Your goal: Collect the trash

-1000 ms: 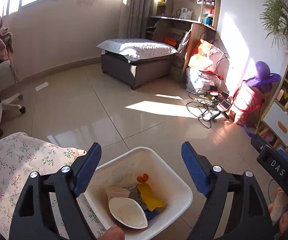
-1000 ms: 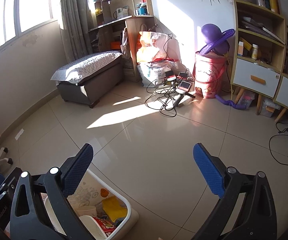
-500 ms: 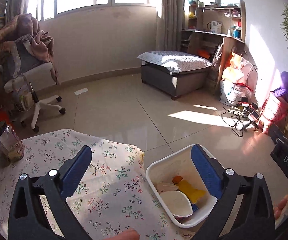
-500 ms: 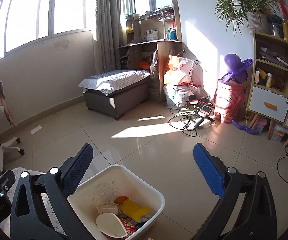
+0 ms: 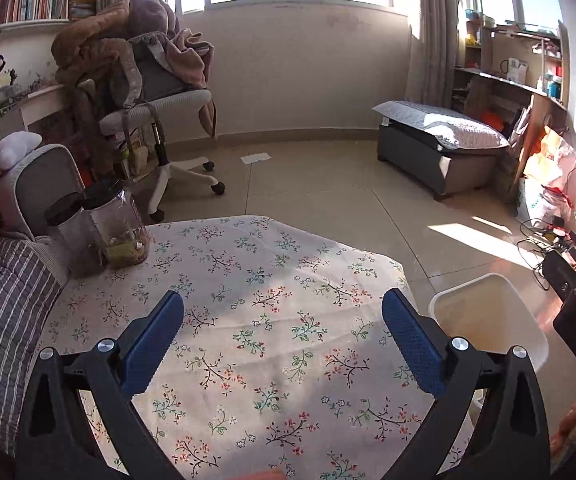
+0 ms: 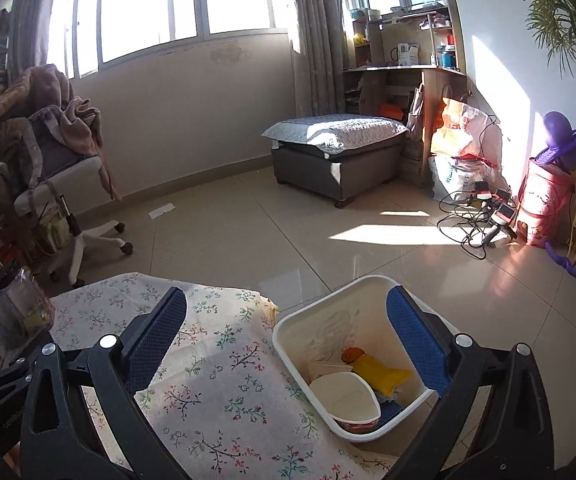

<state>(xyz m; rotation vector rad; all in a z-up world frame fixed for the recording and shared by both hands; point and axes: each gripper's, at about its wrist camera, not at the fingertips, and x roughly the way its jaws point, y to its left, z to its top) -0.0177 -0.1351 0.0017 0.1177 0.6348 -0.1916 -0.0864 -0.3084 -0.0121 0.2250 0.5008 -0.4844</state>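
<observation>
Trash in the bin, both grippers empty over the table

Trash [image 6: 364,384] sits in the white bin [image 6: 283,332] on the floor, just beside the table's right corner: a paper bowl, a yellow wrapper, something orange, a paper cup. All of it is below the rim.

Left gripper [image 5: 283,344]: fingers spread wide, nothing between them, hanging over the floral cloth of the table [image 5: 247,272]. Right gripper [image 6: 288,340]: fingers spread just as wide, also empty, one finger over the cloth and the other over the bin's mouth.

Step in hand, as a judgement: you are between pieces, with both grippers free and aimed at the table, looking for whatever is left.

What shows on the cloth: two dark-lidded clear jars [image 5: 117,228] at the far left corner, one with yellowish contents. They read as storage, not litter, though that is only a guess. No loose scrap shows on the visible cloth. A white paper slip [image 5: 255,157] lies on the floor, well apart from the table, near the office chair [image 5: 159,100].

Next move calls for:
- Scan the near edge of the table, which the grippers hide.
- If nothing turns up, the slip on the floor looks like the only candidate left.
- It is flat, so come in low and pinch one edge.
</observation>
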